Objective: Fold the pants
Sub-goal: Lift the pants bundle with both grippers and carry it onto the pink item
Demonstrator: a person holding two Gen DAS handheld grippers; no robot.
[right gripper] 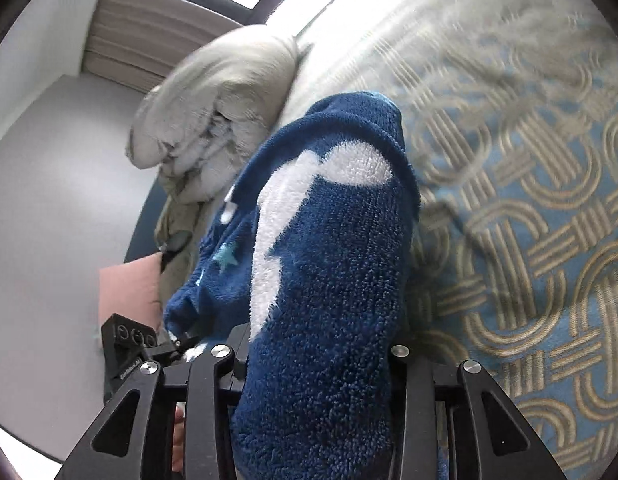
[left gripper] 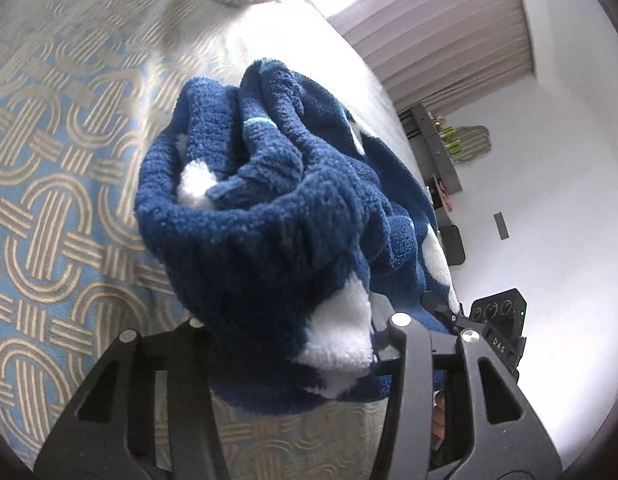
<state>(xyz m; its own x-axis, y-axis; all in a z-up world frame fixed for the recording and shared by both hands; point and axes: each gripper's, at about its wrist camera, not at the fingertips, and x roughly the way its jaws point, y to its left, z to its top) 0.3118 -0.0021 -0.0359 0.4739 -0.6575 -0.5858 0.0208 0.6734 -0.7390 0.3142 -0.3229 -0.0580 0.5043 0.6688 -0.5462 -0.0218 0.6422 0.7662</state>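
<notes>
The pants [left gripper: 269, 208] are thick dark blue fleece with white patches and small teal stars. In the left wrist view they hang bunched above the bed, and my left gripper [left gripper: 297, 344] is shut on their near edge. In the right wrist view the pants [right gripper: 333, 248] drape over and between the fingers, and my right gripper [right gripper: 313, 360] is shut on them. Both sets of fingertips are hidden by the fleece. The other gripper shows at the edge of each view: right one [left gripper: 497, 320], left one [right gripper: 129, 340].
The bed cover [left gripper: 49, 200] is blue with a tan interlocking pattern and also shows in the right wrist view [right gripper: 529, 240]. A crumpled beige duvet [right gripper: 213, 112] lies at the bed's far end. Curtains [left gripper: 449, 32], a white wall and a dark shelf [left gripper: 437, 148] stand beyond the bed.
</notes>
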